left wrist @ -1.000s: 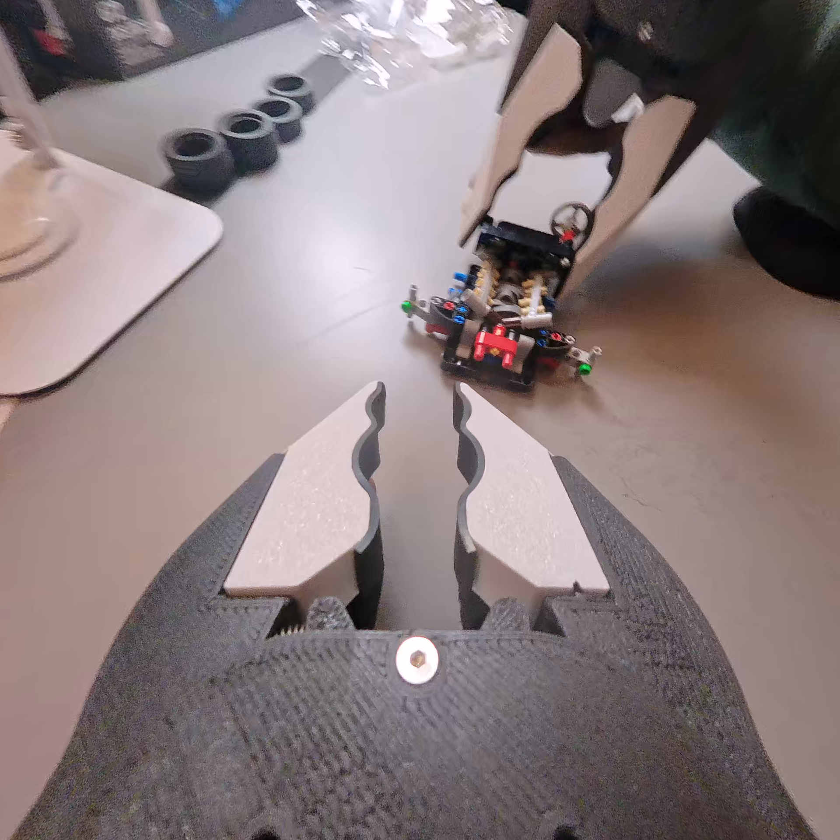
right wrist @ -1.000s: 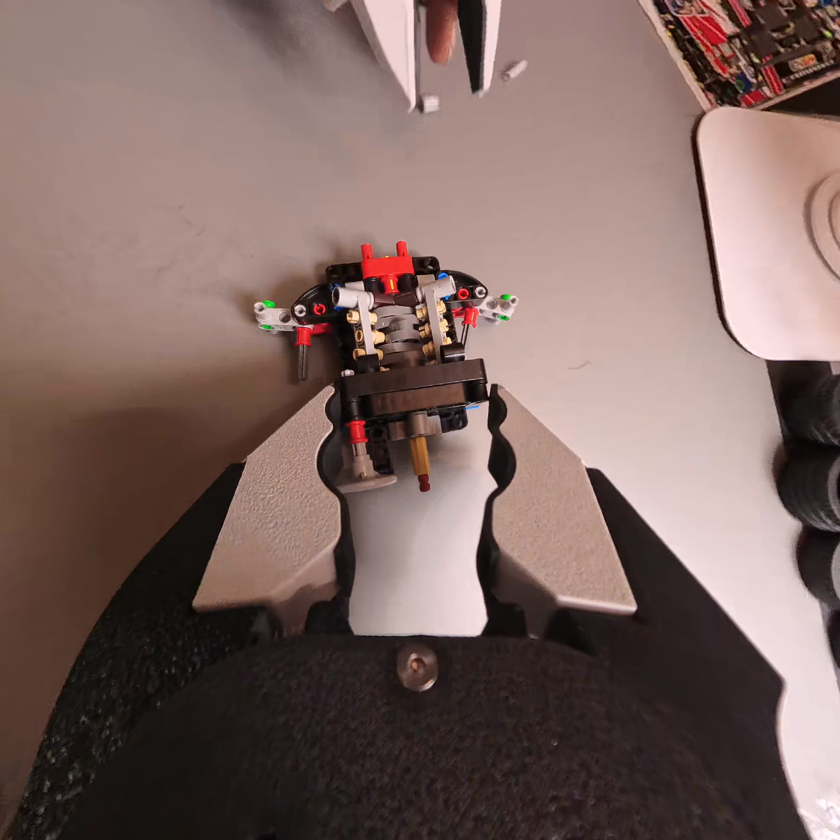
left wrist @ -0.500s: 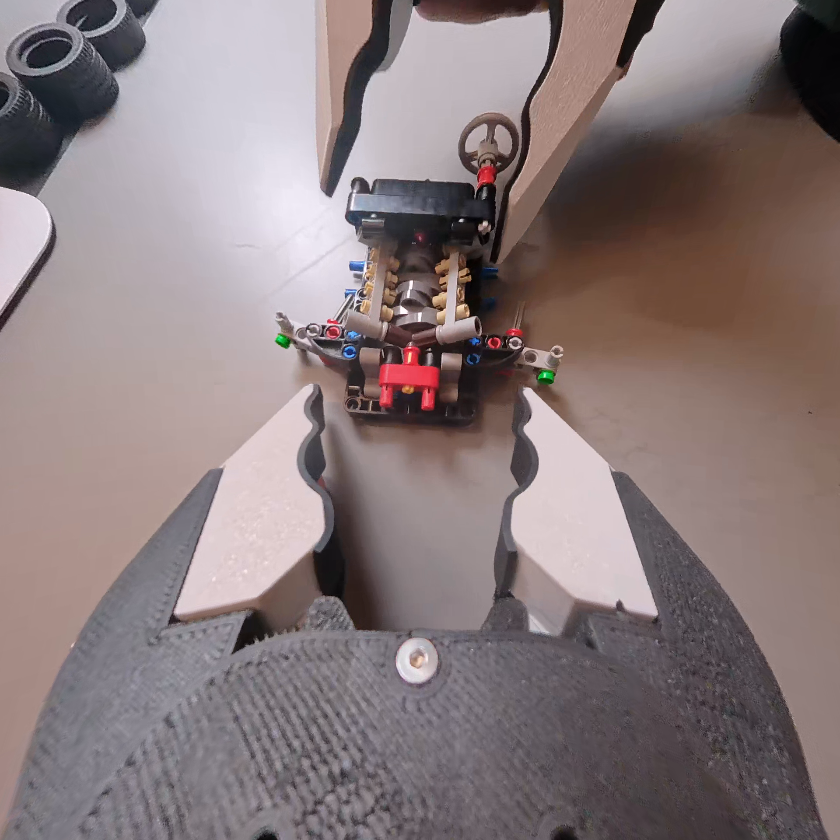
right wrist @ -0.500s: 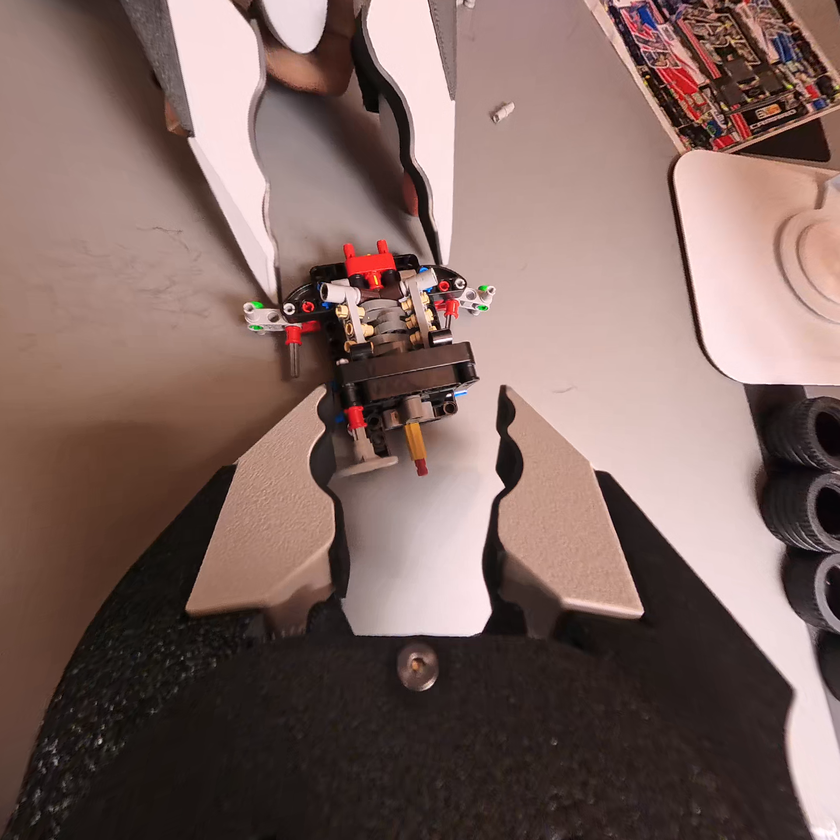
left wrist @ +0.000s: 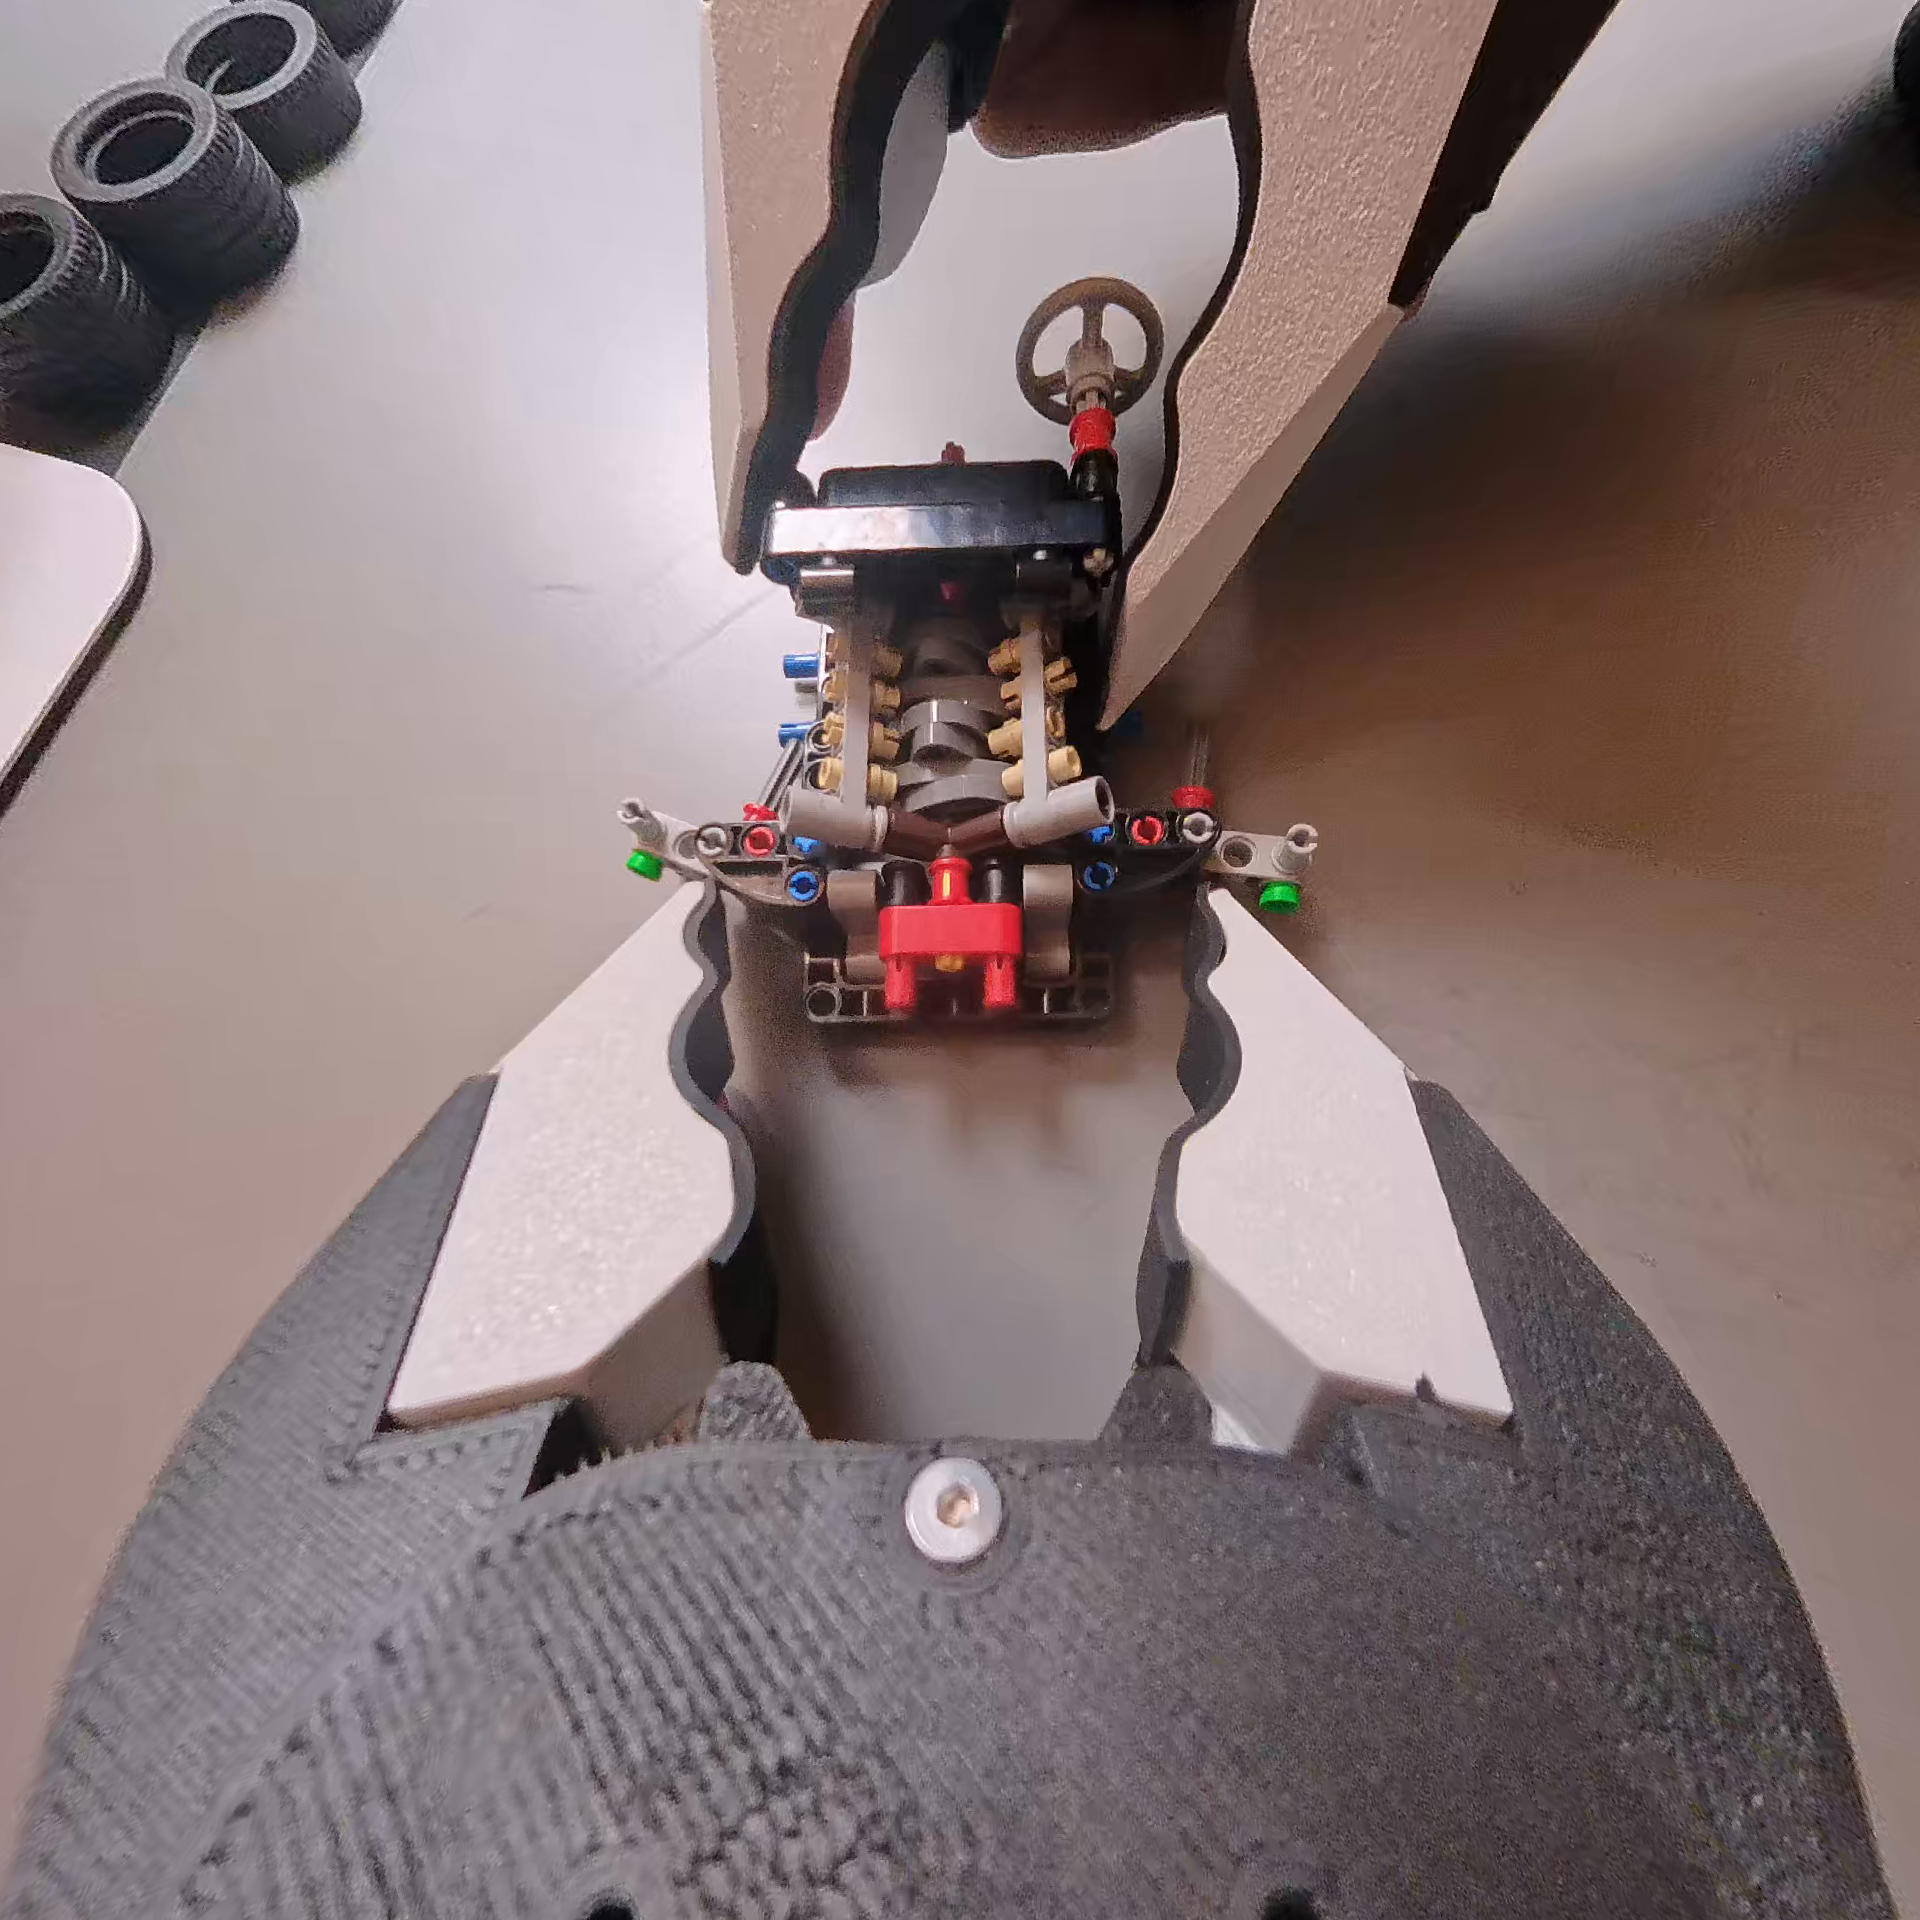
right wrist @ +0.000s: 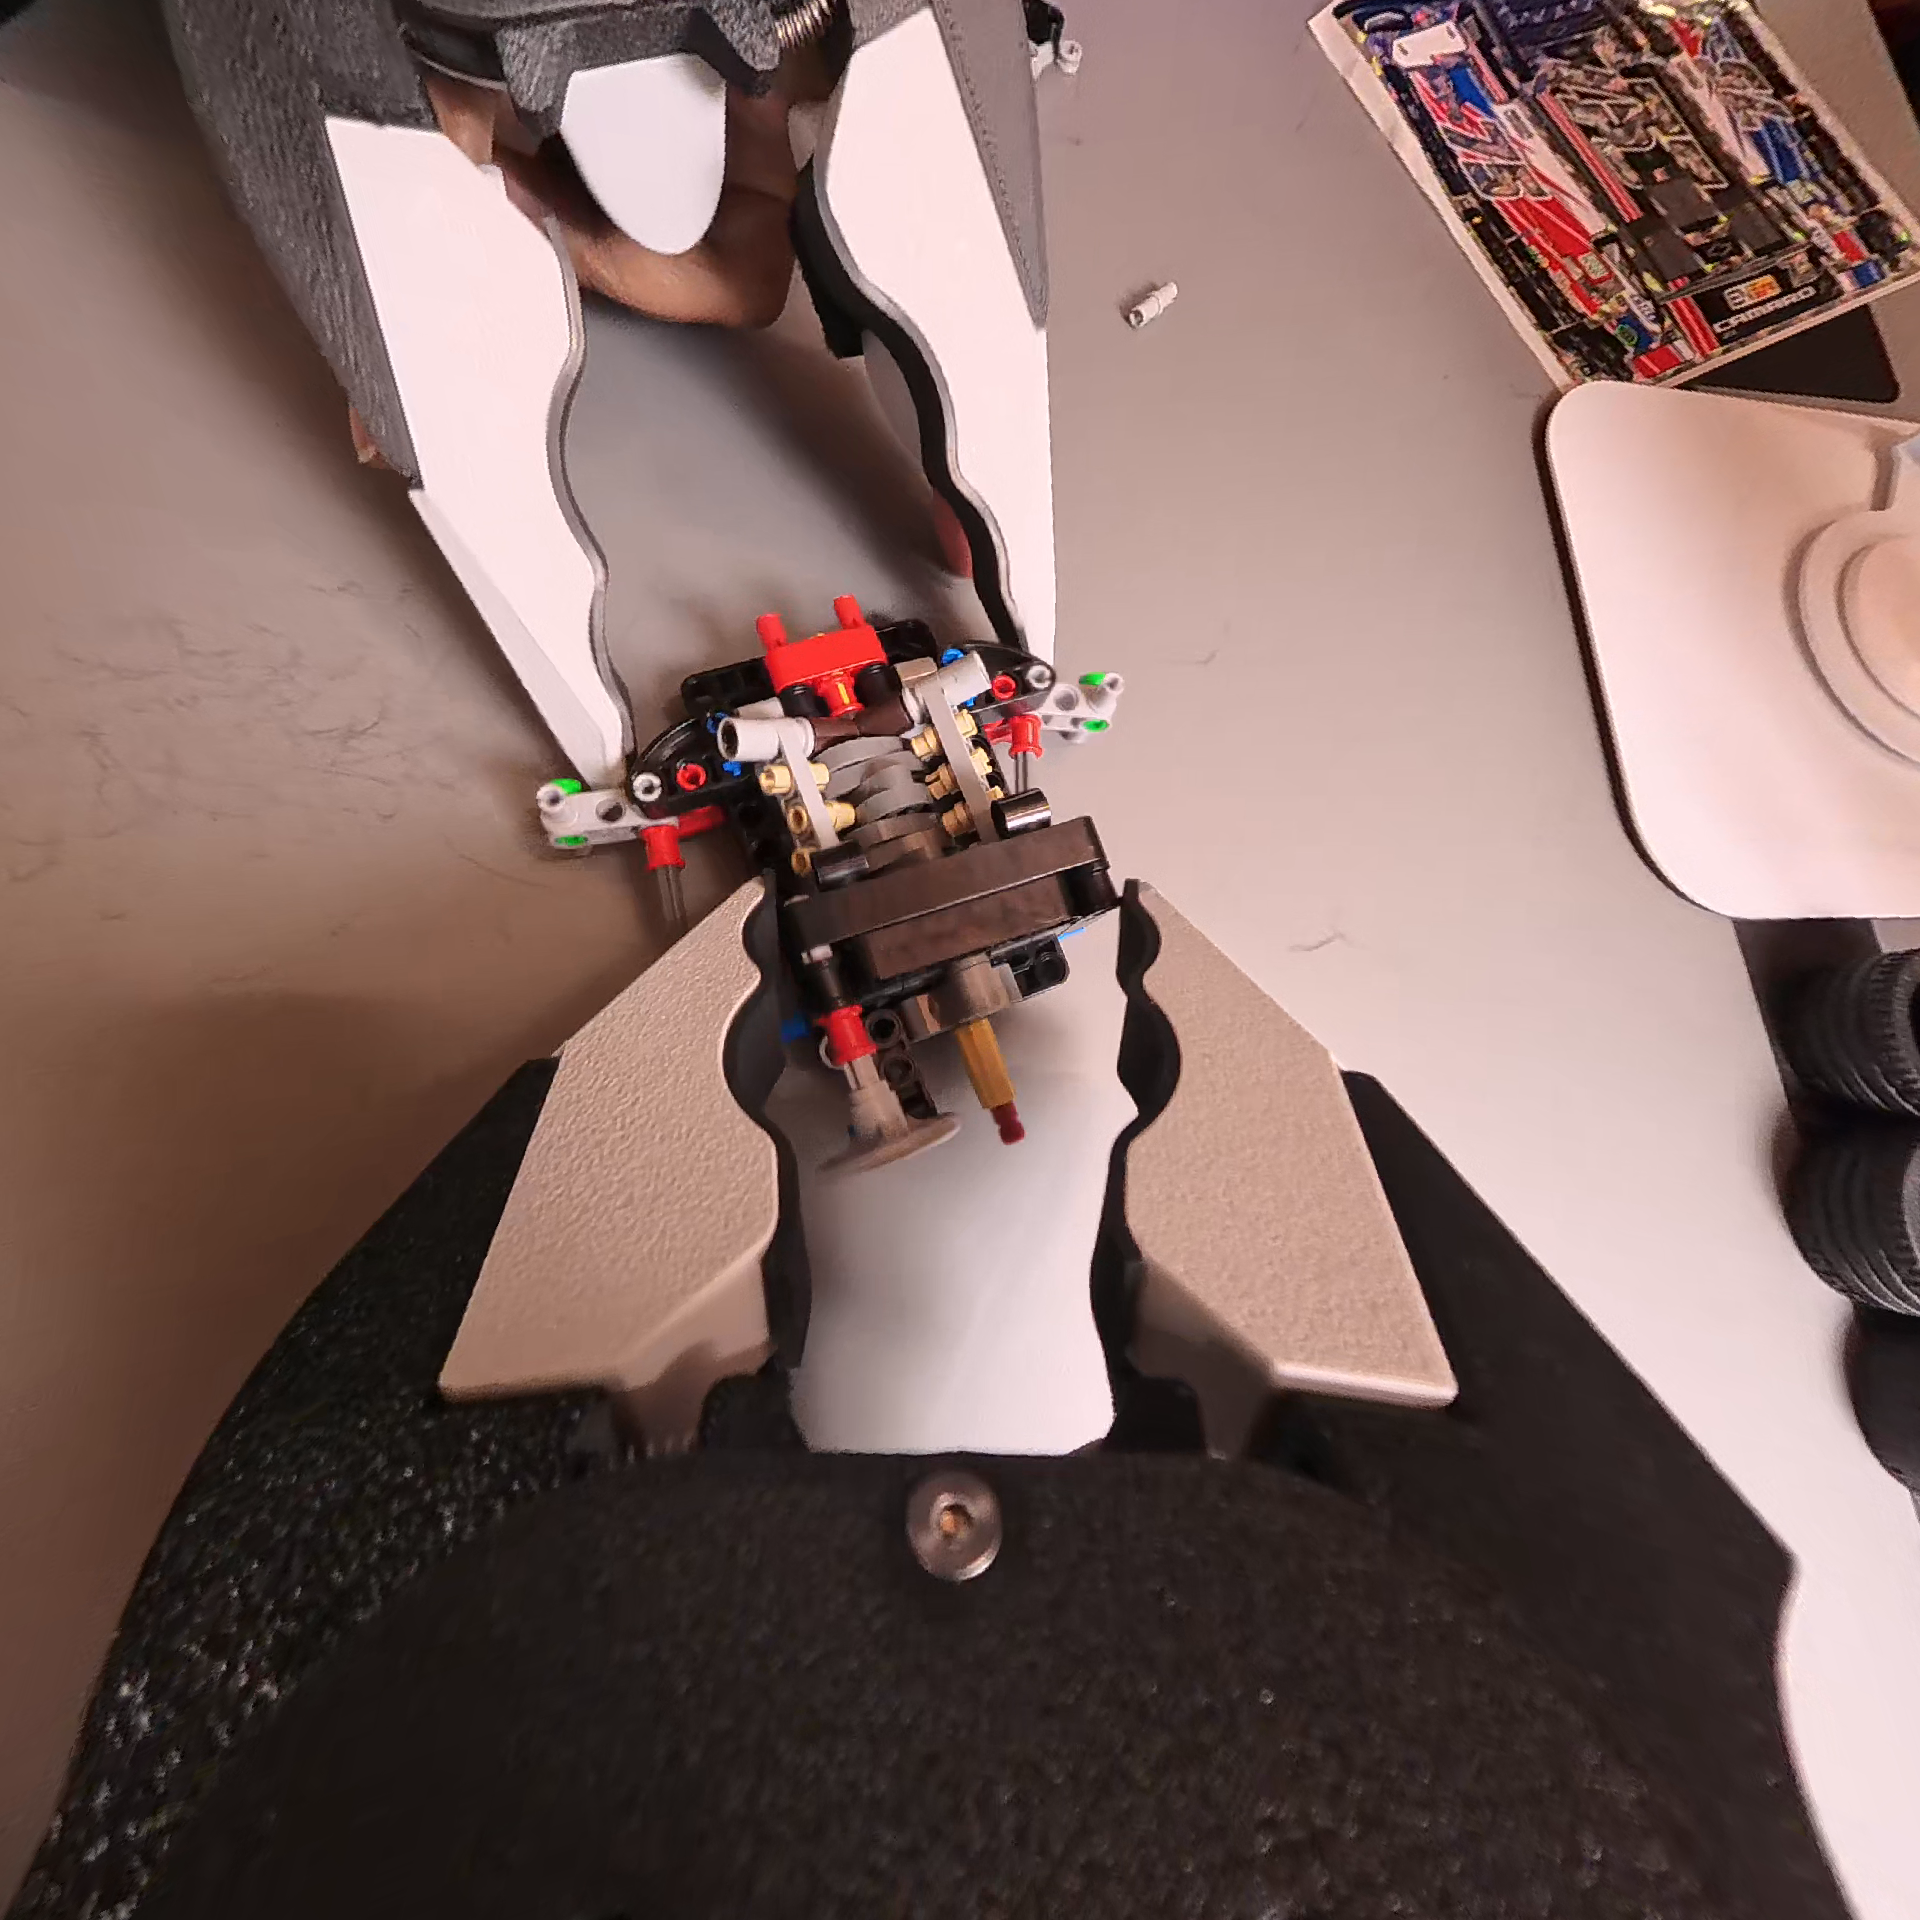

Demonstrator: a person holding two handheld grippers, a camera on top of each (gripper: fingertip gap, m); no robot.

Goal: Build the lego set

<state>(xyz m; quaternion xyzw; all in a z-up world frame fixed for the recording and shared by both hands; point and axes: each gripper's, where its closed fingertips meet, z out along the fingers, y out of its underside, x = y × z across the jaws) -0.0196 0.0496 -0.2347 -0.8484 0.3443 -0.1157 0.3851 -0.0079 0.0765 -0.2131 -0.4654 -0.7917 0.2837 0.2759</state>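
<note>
Left wrist view, left to right: tyres [left wrist: 156, 177]; our left gripper [left wrist: 956, 904], fingers wide, around the car frame's [left wrist: 951, 748] front on the table [left wrist: 416, 623]; right gripper [left wrist: 935, 582] wide at its rear. Light, fragile: grip the black blocks.

Left wrist view: close, steeply downward along its fingers, facing the lego chassis [left wrist: 951, 790] red end. Right wrist view: opposite side, close, downward, facing its steering-wheel end. Shared: chassis, table [right wrist: 1299, 644], tyres [left wrist: 156, 177].

The black lego chassis [left wrist: 951, 748], red block at one end, sits upright on the table.
</note>
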